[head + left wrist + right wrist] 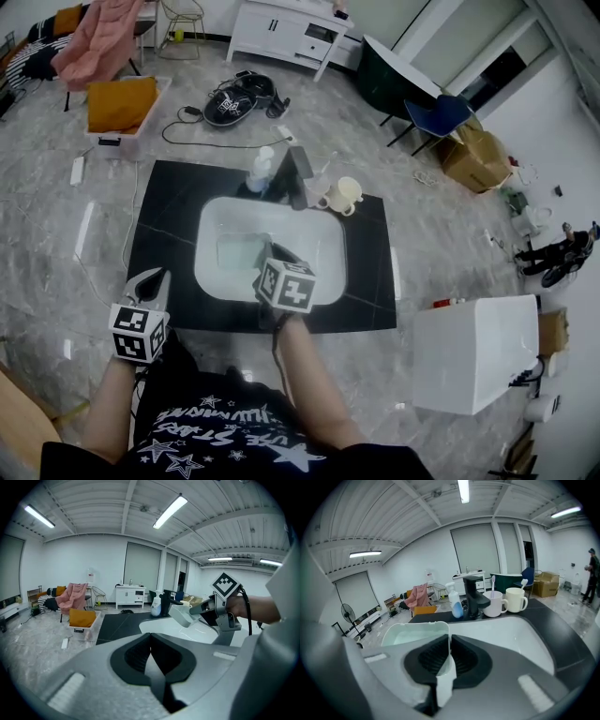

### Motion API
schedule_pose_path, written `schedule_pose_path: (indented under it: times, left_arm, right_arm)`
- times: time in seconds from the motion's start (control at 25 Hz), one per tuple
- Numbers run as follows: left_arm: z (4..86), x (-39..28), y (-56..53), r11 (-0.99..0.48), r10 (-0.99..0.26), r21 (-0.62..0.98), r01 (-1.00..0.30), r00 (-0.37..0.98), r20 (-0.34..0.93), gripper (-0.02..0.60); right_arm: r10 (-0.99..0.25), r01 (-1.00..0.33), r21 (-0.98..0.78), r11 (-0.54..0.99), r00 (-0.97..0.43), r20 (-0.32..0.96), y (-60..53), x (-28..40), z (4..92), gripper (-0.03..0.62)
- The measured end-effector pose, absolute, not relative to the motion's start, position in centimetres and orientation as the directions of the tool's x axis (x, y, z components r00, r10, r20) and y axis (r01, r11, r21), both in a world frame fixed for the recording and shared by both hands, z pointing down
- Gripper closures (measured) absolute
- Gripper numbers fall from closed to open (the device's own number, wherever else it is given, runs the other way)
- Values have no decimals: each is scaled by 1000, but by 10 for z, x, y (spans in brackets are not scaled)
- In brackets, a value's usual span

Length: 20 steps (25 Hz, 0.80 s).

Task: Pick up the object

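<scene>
A pale, translucent plastic container [240, 251] hangs over the white sink [211, 220] set in a black counter. My right gripper [270, 259] is shut on the container's near wall; in the right gripper view that thin wall [448, 645] is pinched between the pads of the right gripper [449, 660], and the tub [410, 632] extends to the left. The left gripper view shows the same container [180, 615] lifted above the basin. My left gripper [155, 281] is by the counter's front left corner, its jaws [151, 660] shut with nothing between them.
A black faucet [298, 176] stands behind the sink with a soap bottle [261, 171] to its left and two mugs [345, 195] to its right. A white box [473, 352] is on the floor at right. An orange cushion [120, 103] and cables lie beyond the counter.
</scene>
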<state>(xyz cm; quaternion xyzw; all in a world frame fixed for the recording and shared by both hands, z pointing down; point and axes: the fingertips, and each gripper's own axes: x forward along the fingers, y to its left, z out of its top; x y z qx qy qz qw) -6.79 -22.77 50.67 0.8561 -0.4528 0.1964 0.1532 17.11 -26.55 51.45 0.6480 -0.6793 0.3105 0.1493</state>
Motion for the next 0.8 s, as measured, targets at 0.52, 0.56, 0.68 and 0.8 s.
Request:
schedule_pose_path:
  times: [0.52, 0.56, 0.68, 0.8]
  left_arm:
    - [508, 2, -104, -479, -742, 113, -870, 471, 476, 572]
    - [507, 3, -98, -472, -746, 113, -874, 464, 478, 572]
    - [507, 7, -82, -461, -748, 112, -880, 453, 484, 572]
    - [510, 10, -68, -463, -741, 114, -879, 454, 495, 572]
  right_arm:
    - [-771, -971, -238, 7, -157, 617, -145, 256, 532, 577]
    - [-767, -972, -236, 7, -156, 622, -138, 262, 534, 577]
    - [-759, -973, -233, 3, -154, 633, -120, 273, 538, 577]
    - [-761, -974, -224, 3, -148, 632, -108, 277, 538, 577]
